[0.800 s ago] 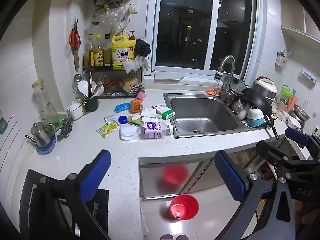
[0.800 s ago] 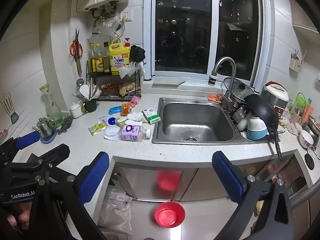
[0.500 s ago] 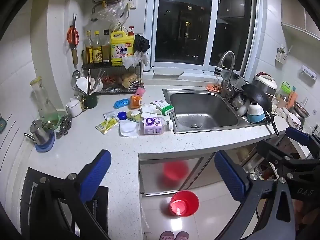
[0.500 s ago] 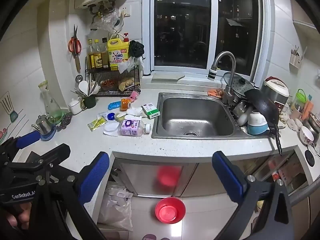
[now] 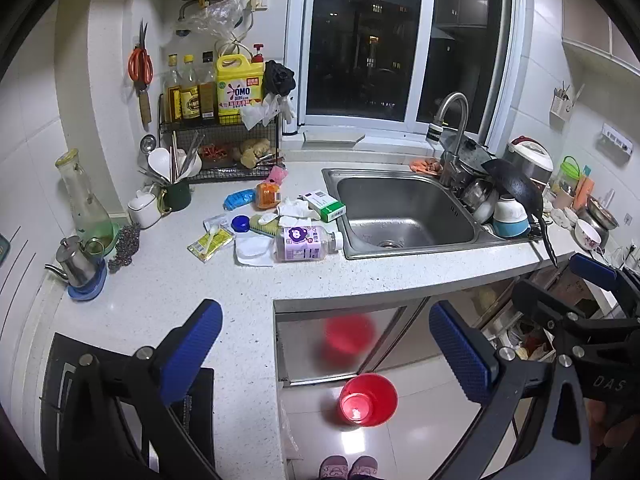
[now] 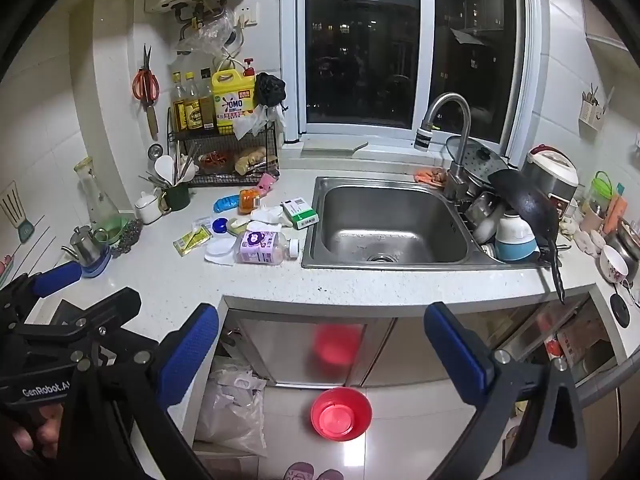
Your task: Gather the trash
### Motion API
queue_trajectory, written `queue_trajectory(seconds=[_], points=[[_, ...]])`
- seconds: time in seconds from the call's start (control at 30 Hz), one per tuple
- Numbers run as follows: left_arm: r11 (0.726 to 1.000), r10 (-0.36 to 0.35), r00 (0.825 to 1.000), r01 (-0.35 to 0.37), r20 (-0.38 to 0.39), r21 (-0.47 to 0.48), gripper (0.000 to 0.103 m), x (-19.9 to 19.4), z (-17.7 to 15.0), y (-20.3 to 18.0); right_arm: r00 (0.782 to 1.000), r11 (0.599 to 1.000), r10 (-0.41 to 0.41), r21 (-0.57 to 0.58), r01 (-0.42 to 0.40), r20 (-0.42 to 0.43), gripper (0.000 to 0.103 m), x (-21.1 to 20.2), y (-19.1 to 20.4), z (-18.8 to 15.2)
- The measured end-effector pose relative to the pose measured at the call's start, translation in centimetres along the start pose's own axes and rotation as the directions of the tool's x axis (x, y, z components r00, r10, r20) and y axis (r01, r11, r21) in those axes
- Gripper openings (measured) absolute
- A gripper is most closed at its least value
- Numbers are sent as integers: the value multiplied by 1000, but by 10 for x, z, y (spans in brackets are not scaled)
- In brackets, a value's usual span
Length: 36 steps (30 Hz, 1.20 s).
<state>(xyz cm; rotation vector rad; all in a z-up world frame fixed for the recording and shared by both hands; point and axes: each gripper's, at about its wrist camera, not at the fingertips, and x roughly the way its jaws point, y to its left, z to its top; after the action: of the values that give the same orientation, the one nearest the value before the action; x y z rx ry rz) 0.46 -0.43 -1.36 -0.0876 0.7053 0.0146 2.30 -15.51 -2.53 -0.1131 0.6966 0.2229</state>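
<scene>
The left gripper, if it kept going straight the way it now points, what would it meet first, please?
Probably the countertop front edge, above the cabinet door; the open left gripper holds nothing, though depth is unclear.

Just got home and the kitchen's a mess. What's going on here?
A person stands at the counter with a claw in each hand, the left claw and the right claw, both wide open and empty. Nothing is picked up yet. The litter sits left of the sink: a purple-label bottle on its side, crumpled tissue and wrappers. A red bin waits on the floor.
</scene>
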Motion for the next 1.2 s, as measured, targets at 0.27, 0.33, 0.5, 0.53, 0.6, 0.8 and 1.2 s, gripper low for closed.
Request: queue_trajectory(seconds=[0.27,0.33,0.5,0.53,0.6,0.8,1.2], points=[[1000,5,1000,-5,-6,-2,103,1,-1,1,1000,1000,4,0,-4,-5,103,0,0,0],[1000,9,1000,-9,-10,-2,103,3,-1,1,1000,1000,7,-1,-7,-7,103,1,1,1],[1000,13,1000,-13,-13,-3,103,4,0,1,1000,1000,12,-5,-12,-4,103,2,1,2],[1000,16,1000,-16,-15,-3,103,4,0,1,1000,1000,14,-6,-14,-6,103,2,1,2],[1000,18,1000,-18,-16,-3,103,5,1,1,1000,1000,17,-6,-17,-12,103,4,1,3],[1000,19,1000,-19,-24,-4,103,6,0,2,1000,1000,22,-8,-22,-19,103,7,1,4],[1000,21,999,-21,-33,-1,103,10,2,1,999,1000,28,-5,-28,-31,103,9,-2,5]])
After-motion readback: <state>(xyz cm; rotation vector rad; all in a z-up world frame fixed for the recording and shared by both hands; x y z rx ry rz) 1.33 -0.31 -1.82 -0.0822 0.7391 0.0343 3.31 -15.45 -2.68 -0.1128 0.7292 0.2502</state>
